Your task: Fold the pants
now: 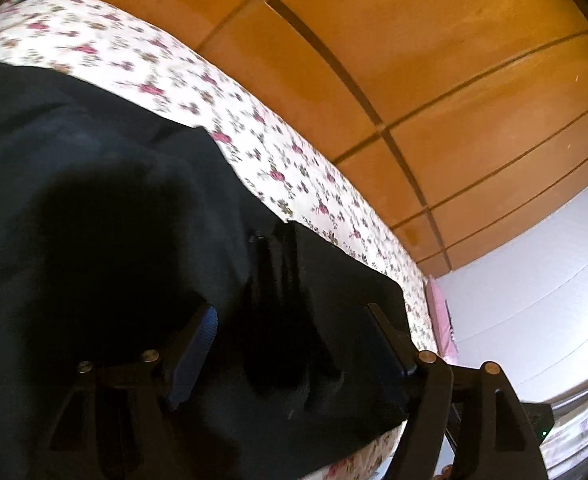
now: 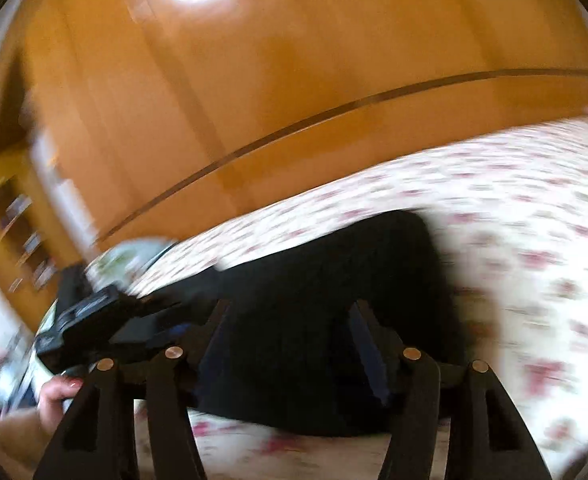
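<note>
Black pants (image 1: 105, 208) spread over a floral bedsheet (image 1: 141, 68), white ground with pink blossoms, filling the near and left part of the left wrist view. Dark fabric bunched and creased near the middle, with a raised fold running between the two fingers. Left gripper (image 1: 289, 312) low over the cloth, jaws spread wide, blue-padded left finger (image 1: 197, 344) resting against the fabric, right finger at the cloth's near right edge; nothing pinched between them as far as can be seen. Beyond the bed, to the far right, an orange-brown wooden wardrobe (image 1: 414, 60) with dark panel seams, then a pale grey wall (image 1: 534, 280). A pink item (image 1: 440, 312) at the far right end of the bed, beside the wall, too small to identify.

Right wrist view heavily blurred by motion. Right gripper (image 2: 289, 320) over a dark heap of the pants (image 2: 334, 264), jaws spread apart, black cloth lying between and under the fingers; whether the pads touch it cannot be told. Floral sheet (image 2: 514, 220) stretching right and far of the heap. At the near left, the left gripper's black body (image 2: 81, 320), held by a hand (image 2: 53, 396) with red-painted nails. Same wooden wardrobe (image 2: 294, 80) behind, bright light glare on it at the top, and wooden shelves (image 2: 13, 220) at the far left with small blurred items.
</note>
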`<state>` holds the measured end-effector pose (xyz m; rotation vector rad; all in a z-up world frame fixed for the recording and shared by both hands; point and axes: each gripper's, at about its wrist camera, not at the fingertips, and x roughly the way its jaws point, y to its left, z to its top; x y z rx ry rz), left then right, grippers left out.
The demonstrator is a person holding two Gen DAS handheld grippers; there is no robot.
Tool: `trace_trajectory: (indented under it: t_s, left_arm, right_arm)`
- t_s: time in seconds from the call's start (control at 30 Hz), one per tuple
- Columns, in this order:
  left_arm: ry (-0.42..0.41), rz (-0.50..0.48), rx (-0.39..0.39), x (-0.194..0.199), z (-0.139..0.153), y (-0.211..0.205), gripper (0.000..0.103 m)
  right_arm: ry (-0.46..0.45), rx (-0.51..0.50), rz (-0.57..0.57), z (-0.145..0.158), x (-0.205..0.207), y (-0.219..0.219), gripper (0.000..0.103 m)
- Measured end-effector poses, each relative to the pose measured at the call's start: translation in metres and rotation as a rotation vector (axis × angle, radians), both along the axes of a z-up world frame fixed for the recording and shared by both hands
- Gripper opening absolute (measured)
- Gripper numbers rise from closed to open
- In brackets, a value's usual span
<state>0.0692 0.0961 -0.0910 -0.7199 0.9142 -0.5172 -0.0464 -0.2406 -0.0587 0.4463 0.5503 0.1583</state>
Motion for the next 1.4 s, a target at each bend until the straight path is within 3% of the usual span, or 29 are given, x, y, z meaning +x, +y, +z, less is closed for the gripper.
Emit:
trace_trajectory:
  t_s: [0.1, 0.13, 0.17, 0.23, 0.3, 0.4, 0.5, 0.57, 0.63, 0.73, 0.8, 0.93, 1.1, 1.17, 1.23, 1.3, 1.4]
  left_arm:
    - [0.026, -0.030, 0.057, 0.013, -0.005, -0.021, 0.072]
    - [0.022, -0.049, 0.099, 0.016, -0.006, -0.030, 0.064]
    - [0.010, -0.063, 0.132, 0.016, -0.006, -0.036, 0.045]
    - [-0.008, -0.106, 0.203, 0.015, -0.006, -0.047, 0.022]
    - [-0.064, -0.113, 0.239, 0.006, -0.001, -0.048, 0.021]
    - [-0.129, -0.107, 0.230, -0.008, 0.010, -0.041, 0.020]
    - [-0.199, -0.078, 0.231, -0.026, 0.020, -0.030, 0.019]
    - [-0.204, -0.080, 0.273, -0.029, 0.017, -0.033, 0.019]
    - [-0.149, -0.095, 0.343, -0.025, 0.002, -0.035, 0.020]
    - [-0.155, -0.093, 0.295, -0.021, -0.011, -0.028, 0.024]
    - [-0.192, -0.114, 0.315, -0.021, -0.010, -0.029, 0.025]
    - [-0.213, -0.114, 0.344, -0.027, -0.006, -0.032, 0.030]
    - [-0.208, -0.058, 0.301, -0.043, -0.001, -0.022, 0.033]
    - [-0.217, -0.058, 0.320, -0.044, 0.000, -0.024, 0.034]
    - [-0.208, -0.067, 0.330, -0.039, -0.002, -0.024, 0.037]
    - [-0.189, -0.064, 0.328, -0.034, -0.004, -0.022, 0.041]
    - [-0.175, -0.069, 0.318, -0.029, -0.005, -0.022, 0.042]
  right_arm:
    - [0.079, 0.091, -0.156, -0.016, -0.007, -0.046, 0.061]
    - [0.105, 0.127, -0.191, -0.021, -0.007, -0.058, 0.060]
    - [0.117, 0.149, -0.212, -0.026, -0.006, -0.065, 0.048]
    - [0.144, 0.166, -0.234, -0.032, 0.003, -0.072, 0.031]
    - [0.142, 0.138, -0.217, -0.030, 0.012, -0.069, 0.028]
    - [0.102, 0.065, -0.130, -0.016, 0.032, -0.058, 0.026]
    - [0.119, 0.003, -0.058, -0.010, 0.058, -0.044, 0.021]
    - [0.162, -0.020, -0.020, -0.014, 0.078, -0.032, 0.019]
    - [0.214, -0.088, -0.020, -0.026, 0.091, -0.023, 0.014]
    - [0.213, -0.234, -0.014, -0.045, 0.097, -0.008, 0.012]
    - [0.199, -0.282, -0.017, -0.046, 0.095, -0.004, 0.012]
    - [0.192, -0.221, -0.017, -0.047, 0.093, -0.013, 0.012]
    - [0.197, -0.080, -0.034, -0.022, 0.088, -0.021, 0.014]
    - [0.186, -0.117, -0.020, -0.011, 0.096, -0.014, 0.014]
    - [0.246, -0.167, -0.016, -0.015, 0.114, -0.003, 0.014]
    - [0.313, -0.158, -0.013, -0.028, 0.130, 0.001, 0.012]
    - [0.311, -0.110, -0.028, -0.037, 0.138, -0.005, 0.010]
